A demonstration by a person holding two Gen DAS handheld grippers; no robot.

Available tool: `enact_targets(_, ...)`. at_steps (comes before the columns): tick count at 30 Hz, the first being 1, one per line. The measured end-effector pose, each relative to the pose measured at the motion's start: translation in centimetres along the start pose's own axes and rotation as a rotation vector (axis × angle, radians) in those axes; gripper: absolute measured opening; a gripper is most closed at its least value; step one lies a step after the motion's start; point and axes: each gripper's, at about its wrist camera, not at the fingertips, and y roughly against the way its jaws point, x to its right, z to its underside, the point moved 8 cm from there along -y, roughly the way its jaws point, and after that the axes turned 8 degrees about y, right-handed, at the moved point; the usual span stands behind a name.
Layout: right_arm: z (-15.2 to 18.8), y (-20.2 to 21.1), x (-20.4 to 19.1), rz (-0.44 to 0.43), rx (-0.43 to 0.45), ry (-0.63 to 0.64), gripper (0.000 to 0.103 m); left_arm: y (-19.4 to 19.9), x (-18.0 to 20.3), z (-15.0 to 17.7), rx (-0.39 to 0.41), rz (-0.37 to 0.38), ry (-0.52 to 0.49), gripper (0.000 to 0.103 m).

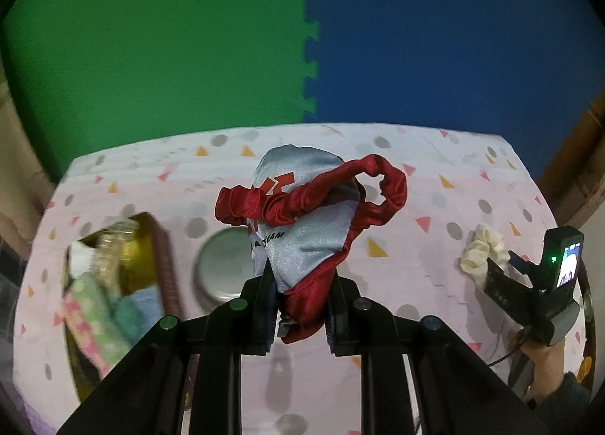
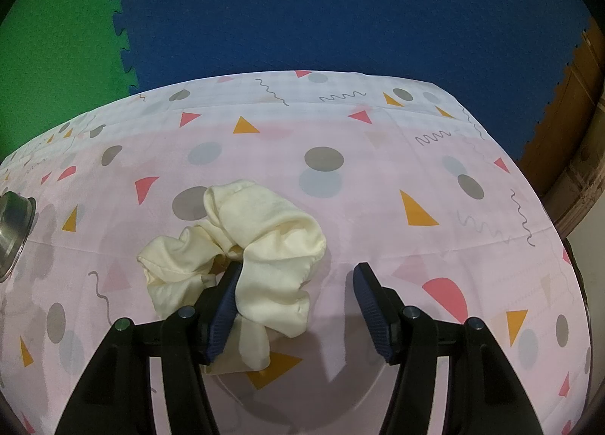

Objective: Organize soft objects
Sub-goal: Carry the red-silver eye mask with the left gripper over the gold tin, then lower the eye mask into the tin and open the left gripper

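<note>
My left gripper (image 1: 302,283) is shut on a silver and red satin cloth (image 1: 302,208) with a ruched red band, held up above the table. In the right wrist view a cream scrunchie (image 2: 272,246) lies on the pink patterned tablecloth (image 2: 378,208). My right gripper (image 2: 298,270) stands open over it. Its left finger sits in the scrunchie's hole, and its right finger is apart on bare cloth. The left wrist view shows the same scrunchie (image 1: 482,251) at the far right with the right gripper (image 1: 491,268) at it.
A box with a brown rim (image 1: 166,264) stands at the left and holds several soft cloths in green, pink and blue. A metal bowl (image 1: 223,268) sits beside it, also visible as the metal bowl (image 2: 11,230). Green and blue foam mats lie beyond the table's far edge.
</note>
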Motion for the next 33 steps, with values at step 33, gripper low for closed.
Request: enact_targets(33,0.0,0.0,-0.1,0.006,0.0,0.003,0.061,-4.5,-22.1,0.2,-0.148,-0.217,0.233,0.026)
